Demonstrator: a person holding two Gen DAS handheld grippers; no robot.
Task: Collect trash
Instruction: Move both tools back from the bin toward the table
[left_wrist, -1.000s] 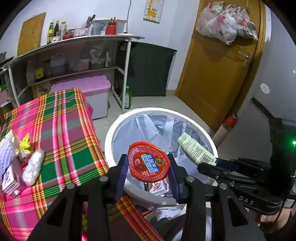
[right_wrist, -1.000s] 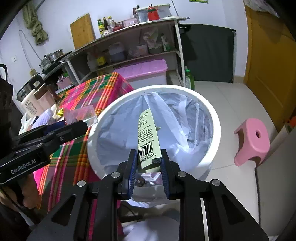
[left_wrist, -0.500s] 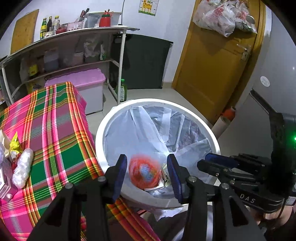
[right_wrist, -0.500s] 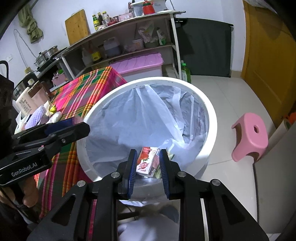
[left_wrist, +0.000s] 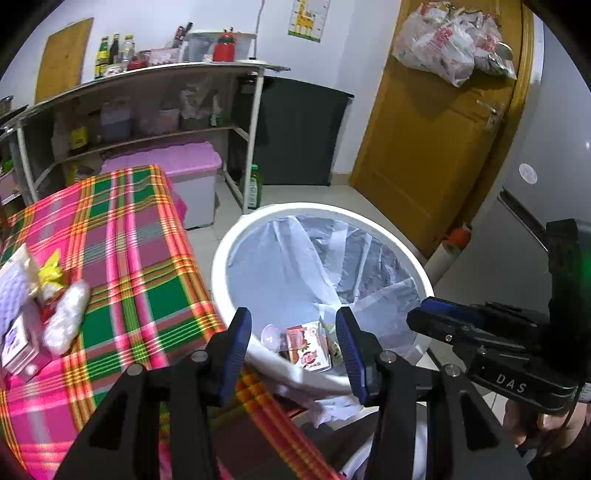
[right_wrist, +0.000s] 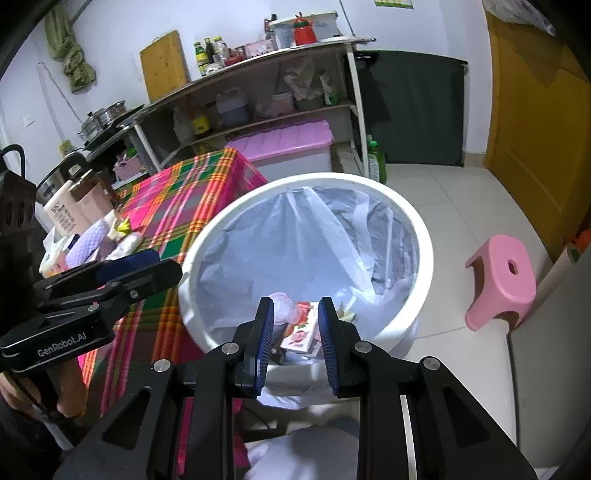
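Left wrist view: trash bin (left_wrist: 417, 266), lined, both grippers above it.
Red-printed carton (left_wrist: 308, 349) lies in the bin beyond and between the left gripper (left_wrist: 293, 334) fingers, just opened wide, gripping nothing; right gripper (right_wrist: 295, 323) fingers narrowly parted, empty.

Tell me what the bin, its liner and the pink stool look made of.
Bin: likely rigid plastic, smooth white glossy rim. Liner: thin translucent plastic film, creased and wrinkled. Pink stool: apparently moulded plastic, one uniform piece with a hole in the seat.

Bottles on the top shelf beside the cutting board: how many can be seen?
3. The bottles stand in a tight row on the top shelf, just right of the cutting board: one green-labelled, one dark, one clear. Clutter beside them may hide more.
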